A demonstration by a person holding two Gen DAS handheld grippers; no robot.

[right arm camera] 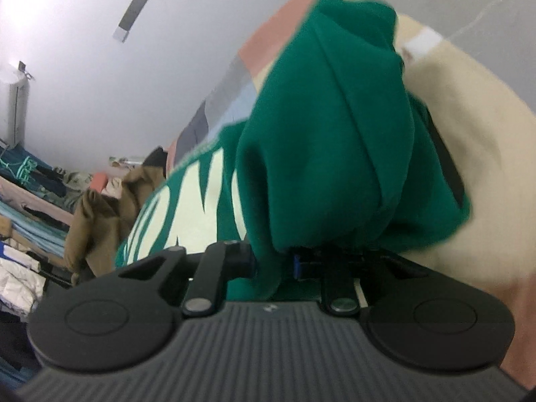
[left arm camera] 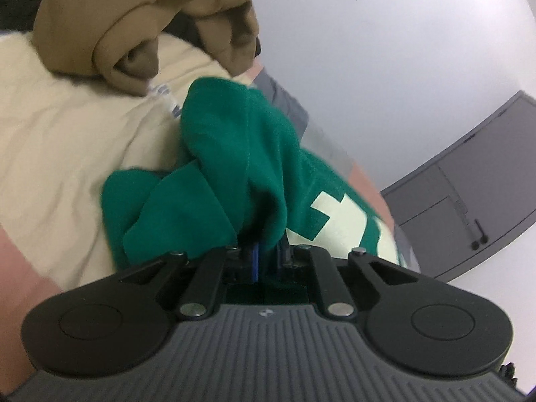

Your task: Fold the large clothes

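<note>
Green sweatshirt (left arm camera: 234, 154) clamped by both tongs (left arm camera: 264, 251) (right arm camera: 301, 261), grey cabinet (left arm camera: 469, 194) left view only.

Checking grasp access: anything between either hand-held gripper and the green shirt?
Nothing visible. The left hand-held gripper and the right hand-held gripper are both shut on the green shirt. The tan garment lies beyond it.

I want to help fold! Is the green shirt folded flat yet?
Not yet. The green shirt hangs bunched in loose folds, pinched by the left gripper and right gripper.
</note>
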